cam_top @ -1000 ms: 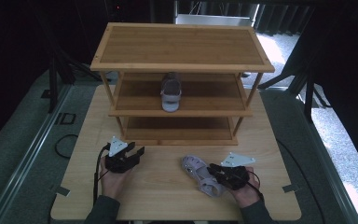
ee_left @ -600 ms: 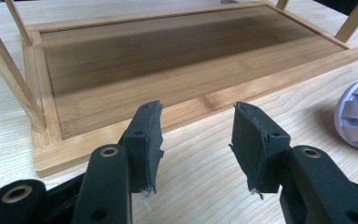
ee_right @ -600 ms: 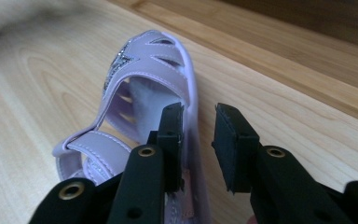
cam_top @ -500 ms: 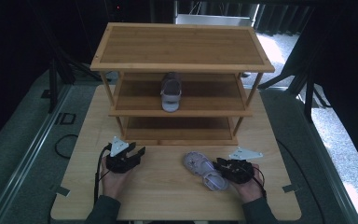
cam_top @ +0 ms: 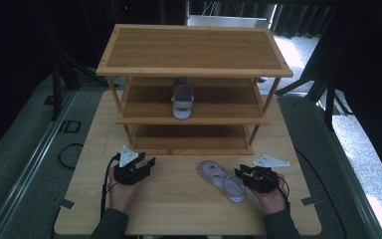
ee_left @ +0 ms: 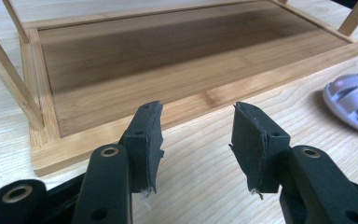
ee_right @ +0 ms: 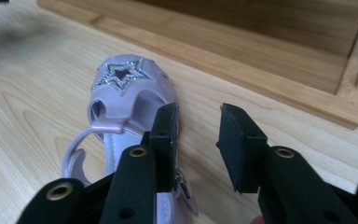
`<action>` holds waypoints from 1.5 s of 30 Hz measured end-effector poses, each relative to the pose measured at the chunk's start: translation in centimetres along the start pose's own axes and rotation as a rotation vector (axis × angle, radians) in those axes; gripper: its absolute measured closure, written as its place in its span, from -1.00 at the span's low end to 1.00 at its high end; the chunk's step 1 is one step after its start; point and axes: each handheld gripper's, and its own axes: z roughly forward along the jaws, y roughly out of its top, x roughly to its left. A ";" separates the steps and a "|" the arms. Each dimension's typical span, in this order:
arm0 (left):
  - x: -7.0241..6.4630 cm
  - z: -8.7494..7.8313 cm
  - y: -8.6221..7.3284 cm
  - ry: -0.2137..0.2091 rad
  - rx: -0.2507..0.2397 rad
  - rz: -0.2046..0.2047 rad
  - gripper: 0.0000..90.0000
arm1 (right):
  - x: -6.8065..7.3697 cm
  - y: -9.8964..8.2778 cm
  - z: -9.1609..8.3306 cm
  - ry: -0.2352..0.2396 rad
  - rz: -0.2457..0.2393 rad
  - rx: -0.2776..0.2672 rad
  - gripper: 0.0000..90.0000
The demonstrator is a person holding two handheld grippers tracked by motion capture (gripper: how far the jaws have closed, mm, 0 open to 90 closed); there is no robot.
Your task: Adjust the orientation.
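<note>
While one sandal already sits on the rack's middle shelf, its mate lies on the tabletop at 5 o'clock, just beside your right gripper, jaws apart. Your left gripper waits at 7 o'clock, jaws apart too.

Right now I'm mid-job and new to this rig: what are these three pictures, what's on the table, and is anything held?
No robot here: a person holds a two-jaw gripper in each hand. The high view looks down on the table; the left gripper is at its left, the right gripper at its right. The other two pictures come from cameras riding on each gripper, looking along its black jaws. On the table stands a three-tier wooden rack with one sandal on its middle shelf. A second, lilac sandal lies on the table by the right gripper. Both grippers are open; nothing is held.
</note>
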 end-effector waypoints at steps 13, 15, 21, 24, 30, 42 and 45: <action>0.0 0.1 0.0 0.003 0.000 0.004 0.18 | 1.4 -0.1 -1.9 0.034 -0.045 -0.054 0.32; 0.0 0.1 0.0 0.002 0.002 0.006 0.18 | 1.7 -0.2 -1.9 0.044 -0.061 -0.044 0.32; 0.0 0.1 0.0 0.002 0.002 0.006 0.18 | 2.1 -0.5 -0.9 0.042 -0.106 0.018 0.32; 0.1 0.2 0.0 0.001 0.003 0.005 0.18 | 2.0 -0.6 -0.4 0.047 -0.113 0.041 0.33; 0.1 0.1 -0.1 0.004 0.003 0.009 0.18 | 1.8 -0.5 -0.4 0.067 -0.114 0.050 0.35; 0.1 0.4 -0.1 0.004 0.010 0.004 0.18 | 1.7 -0.2 1.3 0.032 -0.190 0.139 0.31; 0.2 0.4 -0.2 0.005 0.011 0.007 0.18 | 1.7 -0.2 1.7 0.041 -0.191 0.151 0.41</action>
